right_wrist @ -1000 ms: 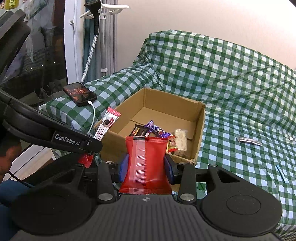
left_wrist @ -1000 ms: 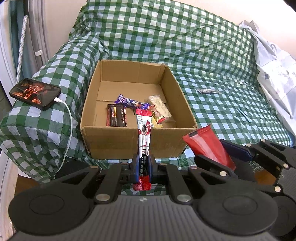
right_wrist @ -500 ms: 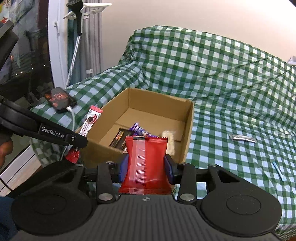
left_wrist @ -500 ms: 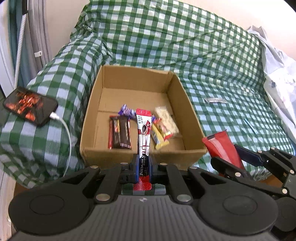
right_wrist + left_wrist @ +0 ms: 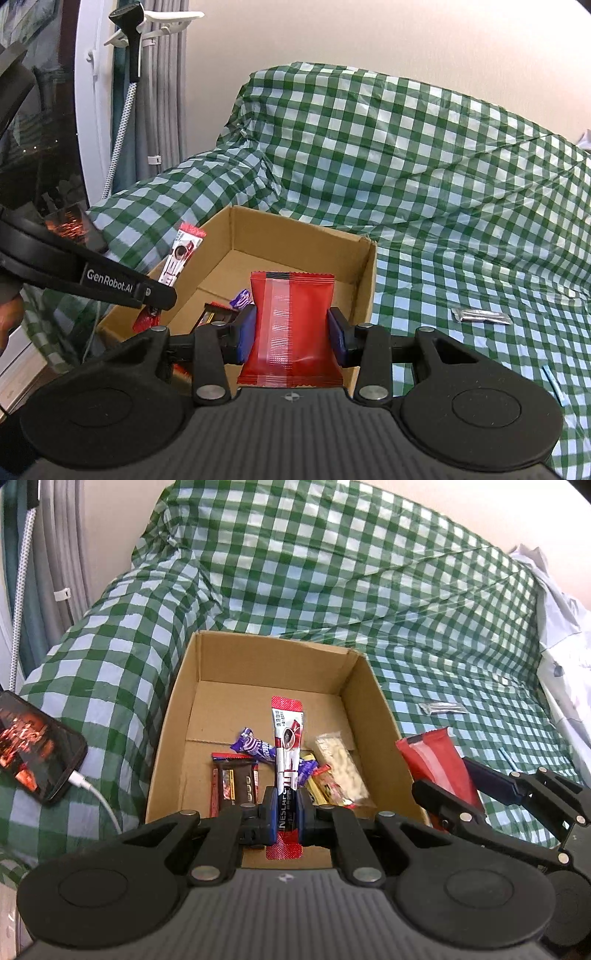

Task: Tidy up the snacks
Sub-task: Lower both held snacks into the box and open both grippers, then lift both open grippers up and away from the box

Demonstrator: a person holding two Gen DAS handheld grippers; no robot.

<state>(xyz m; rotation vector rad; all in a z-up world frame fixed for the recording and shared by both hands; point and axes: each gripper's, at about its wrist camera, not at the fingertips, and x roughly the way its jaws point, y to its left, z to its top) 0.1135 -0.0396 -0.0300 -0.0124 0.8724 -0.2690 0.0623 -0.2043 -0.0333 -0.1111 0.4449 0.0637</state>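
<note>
An open cardboard box sits on a green checked cover. On its floor lie a dark chocolate bar, a purple wrapper, a pale nut bar and a small yellow and red sweet. My left gripper is shut on a red and white stick sachet that stands upright over the box's near half. My right gripper is shut on a flat red packet held upright just outside the box's near right corner.
A phone with a lit screen and a white cable lies on the sofa arm left of the box. A silver wrapper and a small blue stick lie on the cover to the right. White cloth is heaped far right.
Both grippers have moved forward toward the box with their snacks. The sachet now stands over the box's inside instead of in front of its near wall.
</note>
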